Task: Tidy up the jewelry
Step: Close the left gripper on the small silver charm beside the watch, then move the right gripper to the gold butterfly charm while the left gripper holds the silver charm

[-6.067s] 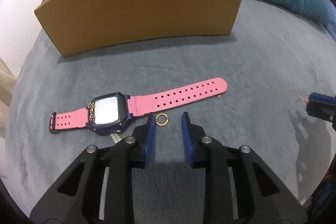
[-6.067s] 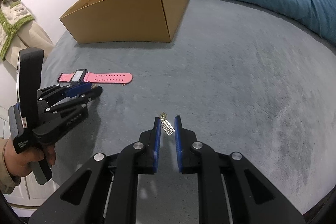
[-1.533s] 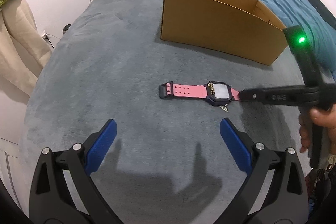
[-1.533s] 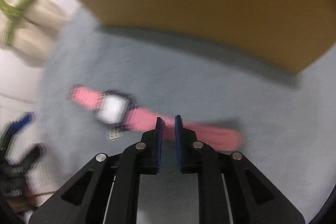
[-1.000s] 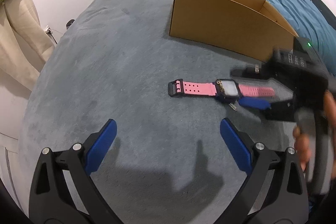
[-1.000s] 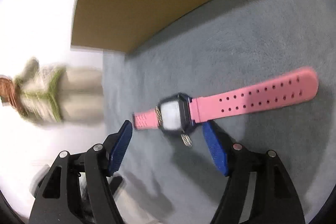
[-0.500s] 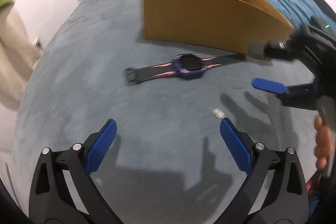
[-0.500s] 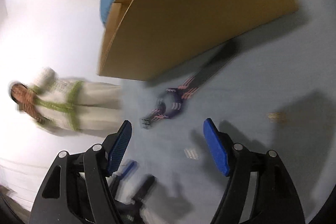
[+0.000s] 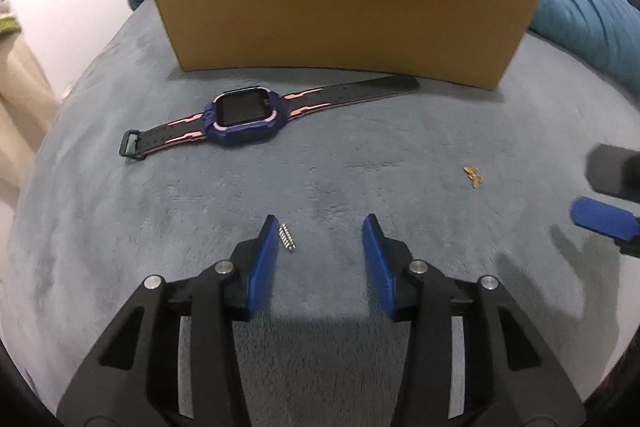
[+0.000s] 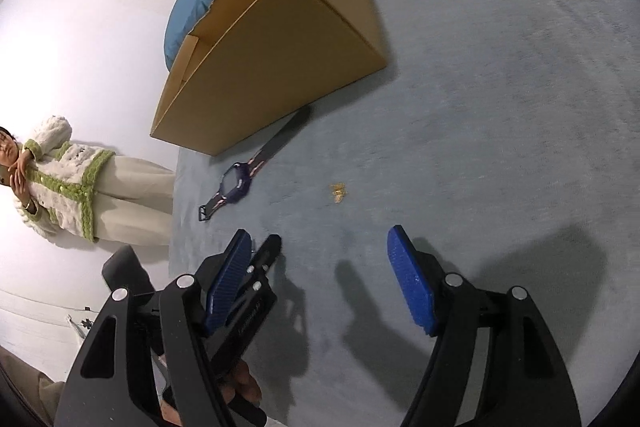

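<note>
— Where does the jewelry lie?
— Watch (image 9: 244, 115) face-up on the grey blanket (image 9: 360, 163), just before the cardboard box (image 9: 340, 3); silver charm (image 9: 287, 236) beside the half-open, empty left gripper (image 9: 320, 259); gold charm (image 9: 473, 175) apart, rightward.
— The right gripper (image 10: 320, 267)?
— Wide, empty.

purple watch (image 9: 245, 115), tan box (image 9: 340, 3), grey blanket (image 9: 360, 155)

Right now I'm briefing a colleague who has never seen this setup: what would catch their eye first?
Probably the big cardboard box standing on the grey blanket, with the watch lying face up just in front of it. Nearer, a small silver charm lies between the open left gripper's fingers, close to one finger, and a gold charm lies off to the right.
</note>
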The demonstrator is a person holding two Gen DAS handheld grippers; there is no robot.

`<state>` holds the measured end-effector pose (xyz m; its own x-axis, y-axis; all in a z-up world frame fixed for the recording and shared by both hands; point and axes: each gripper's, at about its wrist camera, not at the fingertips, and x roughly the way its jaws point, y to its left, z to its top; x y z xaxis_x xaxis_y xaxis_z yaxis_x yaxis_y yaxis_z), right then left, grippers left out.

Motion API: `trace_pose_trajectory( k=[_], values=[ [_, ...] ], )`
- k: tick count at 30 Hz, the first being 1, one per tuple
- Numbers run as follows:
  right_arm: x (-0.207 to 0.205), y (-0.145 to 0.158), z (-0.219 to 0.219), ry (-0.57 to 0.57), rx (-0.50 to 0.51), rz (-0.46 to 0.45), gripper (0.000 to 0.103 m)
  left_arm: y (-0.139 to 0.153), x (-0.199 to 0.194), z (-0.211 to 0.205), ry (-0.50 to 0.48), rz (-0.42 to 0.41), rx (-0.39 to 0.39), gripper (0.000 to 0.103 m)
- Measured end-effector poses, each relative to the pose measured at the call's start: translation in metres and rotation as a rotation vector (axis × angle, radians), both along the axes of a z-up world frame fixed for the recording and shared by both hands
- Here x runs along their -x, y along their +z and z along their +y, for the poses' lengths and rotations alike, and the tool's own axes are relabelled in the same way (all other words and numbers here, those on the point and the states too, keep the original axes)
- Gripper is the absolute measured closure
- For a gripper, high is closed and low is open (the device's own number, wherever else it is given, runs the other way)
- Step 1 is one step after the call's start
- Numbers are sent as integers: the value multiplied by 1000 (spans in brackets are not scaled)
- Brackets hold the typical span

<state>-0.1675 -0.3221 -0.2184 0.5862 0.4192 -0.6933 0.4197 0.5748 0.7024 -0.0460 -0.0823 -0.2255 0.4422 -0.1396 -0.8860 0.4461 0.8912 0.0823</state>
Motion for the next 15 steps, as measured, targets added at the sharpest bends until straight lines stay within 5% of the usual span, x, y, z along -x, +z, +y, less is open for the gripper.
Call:
trace_pose_trajectory(
  k=[5, 8, 11, 12, 15],
  values=[
    [-1, -5, -4, -5, -2, -6, 34, 8, 2, 2, 54, -52, -15, 60],
    [-4, -8, -4, -9, -6, -11, 34, 3, -3, 12, 113, 3, 9, 64],
    [-3, -8, -5, -10, -8, -10, 34, 4, -6, 14, 130, 4, 15, 84],
    [-2, -8, -5, -12, -8, -10, 34, 5, -7, 15, 138, 3, 15, 97],
    [-2, -10, -4, -22, -16, -6, 34, 4, -11, 19, 153, 30, 39, 97]
  ],
)
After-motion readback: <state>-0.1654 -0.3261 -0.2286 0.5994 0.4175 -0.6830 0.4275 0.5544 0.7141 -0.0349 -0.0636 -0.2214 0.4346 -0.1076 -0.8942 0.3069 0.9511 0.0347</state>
